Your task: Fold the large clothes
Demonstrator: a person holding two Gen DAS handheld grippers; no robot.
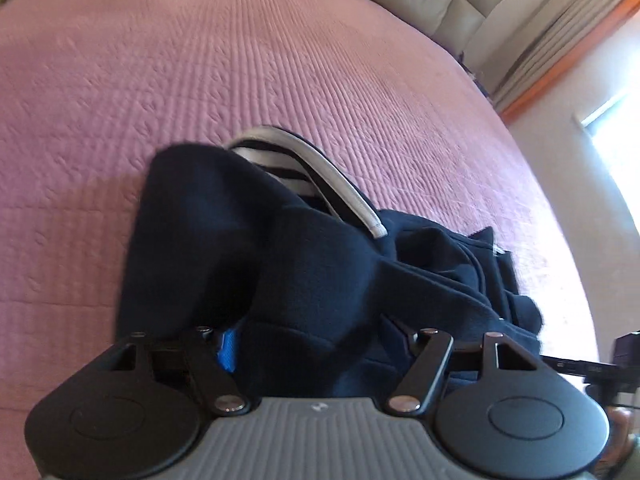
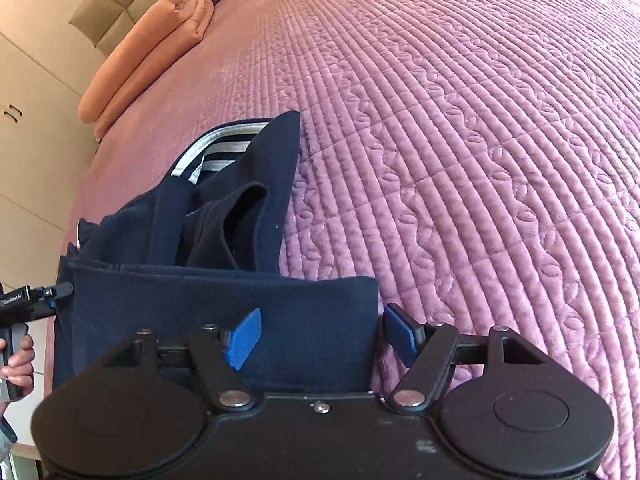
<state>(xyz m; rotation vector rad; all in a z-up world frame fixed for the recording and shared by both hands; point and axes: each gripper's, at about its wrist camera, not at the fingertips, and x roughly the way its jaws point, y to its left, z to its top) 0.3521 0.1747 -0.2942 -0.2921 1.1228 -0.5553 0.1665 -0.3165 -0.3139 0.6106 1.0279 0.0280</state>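
Observation:
A navy garment (image 1: 280, 248) with a grey-white striped collar (image 1: 280, 160) lies bunched on the pink quilted bedspread (image 1: 160, 100). My left gripper (image 1: 312, 344) is buried in its cloth; one blue pad (image 1: 228, 350) shows and the other is hidden. In the right wrist view the same garment (image 2: 224, 304) drapes over my right gripper (image 2: 320, 338). The right gripper's blue pads (image 2: 244, 338) stand wide apart with a folded hem lying between them. The left gripper (image 2: 60, 292) also shows at the left edge, touching the garment's side.
An orange pillow (image 2: 148, 48) lies at the bed's far edge. A beige padded headboard (image 1: 440, 0) stands behind the bed. Curtains (image 1: 560, 32) and a bright window (image 1: 612, 120) are to the right. A cupboard (image 2: 24, 80) stands at the left.

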